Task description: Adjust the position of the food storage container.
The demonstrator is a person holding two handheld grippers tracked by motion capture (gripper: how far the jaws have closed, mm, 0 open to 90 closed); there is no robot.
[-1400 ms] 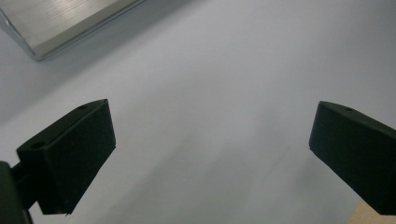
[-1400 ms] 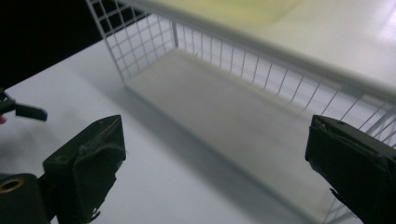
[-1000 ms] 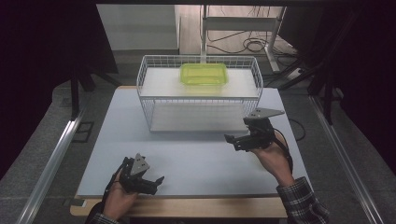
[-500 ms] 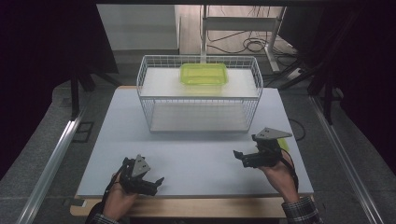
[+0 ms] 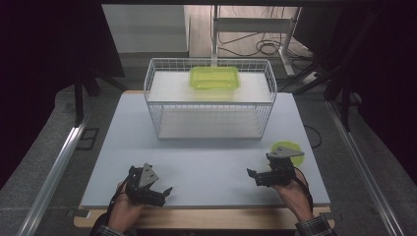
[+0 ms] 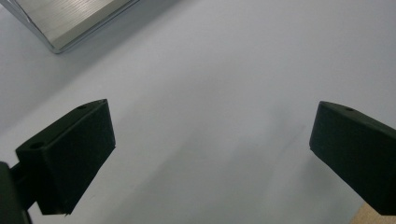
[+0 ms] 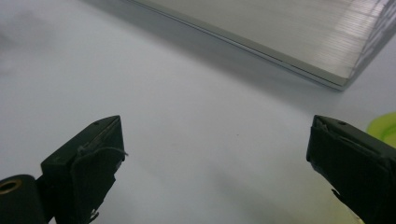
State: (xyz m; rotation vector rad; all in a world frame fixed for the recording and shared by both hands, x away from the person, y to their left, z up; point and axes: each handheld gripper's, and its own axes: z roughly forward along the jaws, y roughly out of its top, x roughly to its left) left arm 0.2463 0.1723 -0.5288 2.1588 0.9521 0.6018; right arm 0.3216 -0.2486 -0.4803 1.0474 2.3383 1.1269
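A yellow-green plastic container (image 5: 215, 78) rests on the upper shelf of a white wire rack (image 5: 210, 99) at the far middle of the white table. A round yellow-green lid (image 5: 288, 148) lies flat on the table near the right edge; a sliver of the lid (image 7: 384, 126) shows in the right gripper view. My right gripper (image 5: 254, 176) is open just left of the lid, low over the table, nothing between its jaws. My left gripper (image 5: 165, 193) stands open near the front left edge, also holding nothing.
The white tabletop (image 5: 206, 157) spreads between rack and grippers. The rack's base corner (image 6: 60, 32) appears far ahead of the left gripper, and the base edge (image 7: 280, 37) ahead of the right. Metal rails (image 5: 59, 167) flank the table; cables lie on the floor behind.
My right gripper has drawn back from near the rack toward the front right edge and dropped lower, uncovering the lid on the table. The left gripper has stayed put.
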